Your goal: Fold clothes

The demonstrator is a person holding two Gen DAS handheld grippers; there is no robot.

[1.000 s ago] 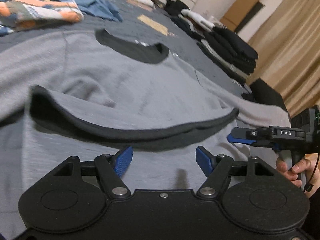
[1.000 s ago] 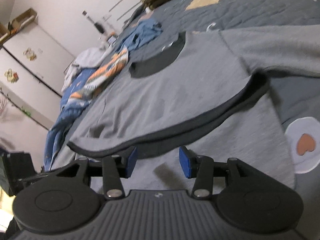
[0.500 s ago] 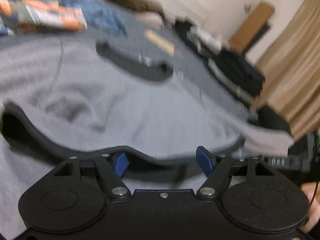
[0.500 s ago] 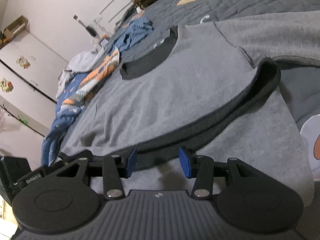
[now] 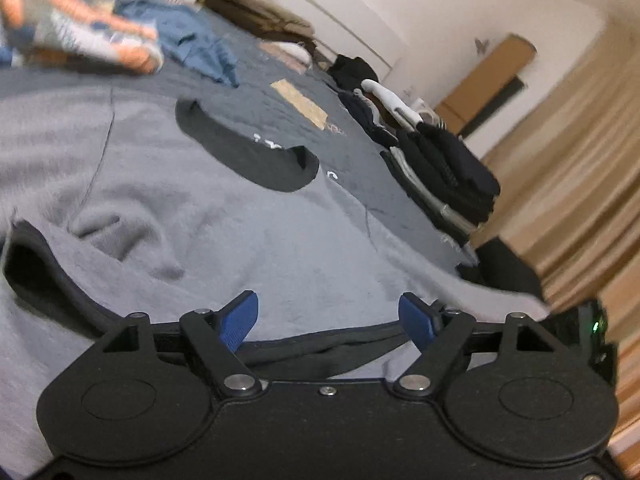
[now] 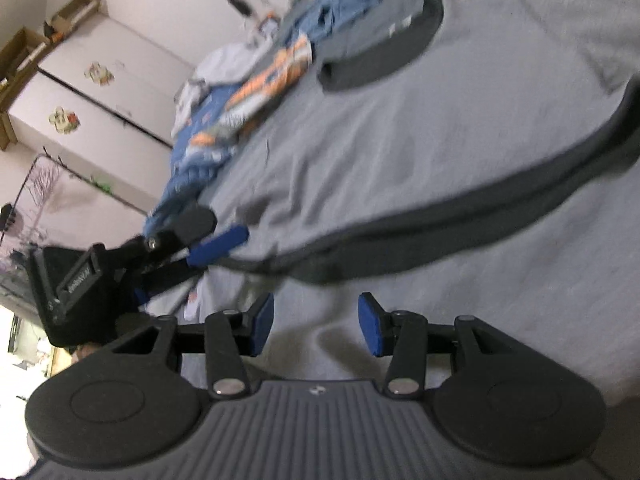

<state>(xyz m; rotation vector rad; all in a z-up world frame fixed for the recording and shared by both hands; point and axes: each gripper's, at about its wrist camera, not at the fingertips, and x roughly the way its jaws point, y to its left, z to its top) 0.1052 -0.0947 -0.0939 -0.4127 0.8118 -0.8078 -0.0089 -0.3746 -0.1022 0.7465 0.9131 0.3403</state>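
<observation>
Nearest, the left gripper (image 5: 328, 318) has just been spreading its jaws, and the dark hem (image 5: 320, 346) of the one grey sweatshirt (image 5: 240, 232) lies between them unpinched. The right gripper (image 6: 316, 330) is also spread, just short of the hem. Judged step: grasping the hem; next, both must close on it. Beyond lie one stack of folded clothes (image 5: 440, 168) and three loose garments.

Grey sweatshirt (image 5: 248, 216) lies spread on the bed (dark lining), hem seemingly lifted.
</observation>
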